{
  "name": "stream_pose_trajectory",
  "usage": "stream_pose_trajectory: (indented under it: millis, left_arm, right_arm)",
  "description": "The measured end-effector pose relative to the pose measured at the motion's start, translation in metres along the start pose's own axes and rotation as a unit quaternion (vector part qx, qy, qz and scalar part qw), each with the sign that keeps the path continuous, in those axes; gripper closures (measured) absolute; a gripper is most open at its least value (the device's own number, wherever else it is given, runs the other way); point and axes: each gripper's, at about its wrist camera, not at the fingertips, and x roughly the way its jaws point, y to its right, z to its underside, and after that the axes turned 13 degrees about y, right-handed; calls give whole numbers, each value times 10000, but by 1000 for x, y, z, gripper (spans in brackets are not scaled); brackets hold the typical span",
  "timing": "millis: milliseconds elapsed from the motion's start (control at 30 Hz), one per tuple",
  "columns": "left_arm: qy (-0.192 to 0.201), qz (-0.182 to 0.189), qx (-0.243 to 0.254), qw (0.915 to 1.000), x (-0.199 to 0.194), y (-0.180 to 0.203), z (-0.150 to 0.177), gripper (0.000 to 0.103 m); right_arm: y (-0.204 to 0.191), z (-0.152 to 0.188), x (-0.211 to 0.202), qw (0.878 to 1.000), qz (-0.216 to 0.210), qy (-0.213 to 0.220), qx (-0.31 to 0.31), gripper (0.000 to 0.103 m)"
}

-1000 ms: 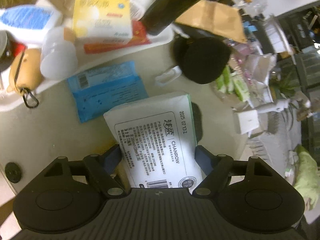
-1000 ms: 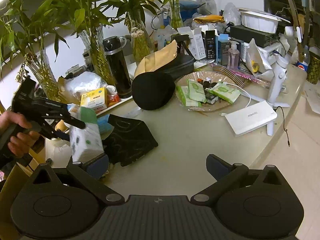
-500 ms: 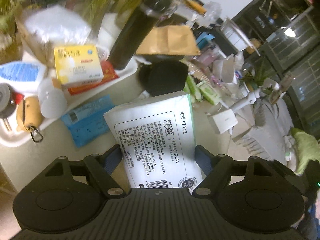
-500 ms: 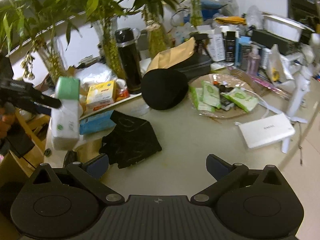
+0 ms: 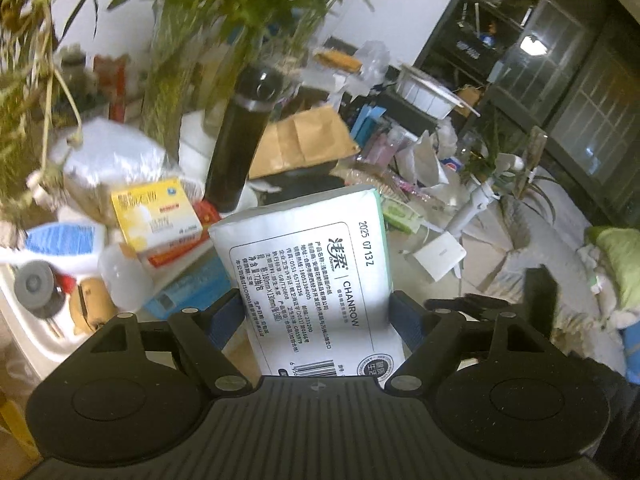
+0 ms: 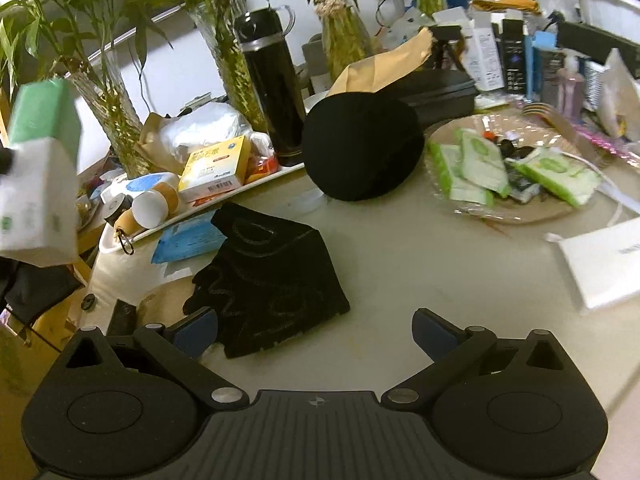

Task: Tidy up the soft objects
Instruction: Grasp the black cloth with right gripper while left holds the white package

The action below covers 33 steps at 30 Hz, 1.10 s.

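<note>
We count one tissue pack (image 5: 308,280), one black flask (image 6: 272,88), one yellow box (image 6: 214,168), three green wipe packets (image 6: 480,160), upper right.

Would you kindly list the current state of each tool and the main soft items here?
Left tool: shut on the tissue pack.
Tissue pack: held off the table.
Right tool: open, empty.
Black glove: lying flat on the table.
Black cap: resting on the table.
</note>
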Motion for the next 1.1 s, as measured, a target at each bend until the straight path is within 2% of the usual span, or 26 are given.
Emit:
stream_pose_trajectory:
  millis: [167, 367, 433, 467, 567, 600, 633, 833, 1100]
  left_arm:
    - [146, 83, 208, 9996, -9, 7, -1, 25]
    - [246, 250, 346, 9988, -11, 14, -1, 26]
    - [254, 288, 369, 9986, -10, 16, 0, 26]
    - [254, 302, 372, 9985, -9, 15, 1, 26]
    - [232, 305, 348, 9987, -7, 15, 4, 26]
    - [225, 308, 353, 9986, -7, 15, 5, 26]
    - [215, 306, 361, 9987, -7, 15, 6, 26]
    - [173, 238, 357, 9989, -9, 15, 9, 26]
    - [230, 173, 470, 9985, -23, 18, 6, 26]
  right_arm:
    - [4, 2, 33, 9999, -125, 34, 25, 2]
    - [6, 5, 71, 9999, -152, -50, 1, 15]
    - [5, 7, 82, 9998, -135, -133, -21, 25]
    - [5, 8, 86, 9997, -180, -167, 10, 26]
    - [5, 11, 89, 9992, -326, -191, 142, 51]
    - [2, 13, 91, 9994, -238, -260, 42, 80]
    - [-2, 15, 93, 9991, -104, -378, -156, 92]
    - [-1, 15, 80, 9995, -19, -302, -131, 94]
    - [-1, -11, 28, 9996, 111, 66, -239, 95]
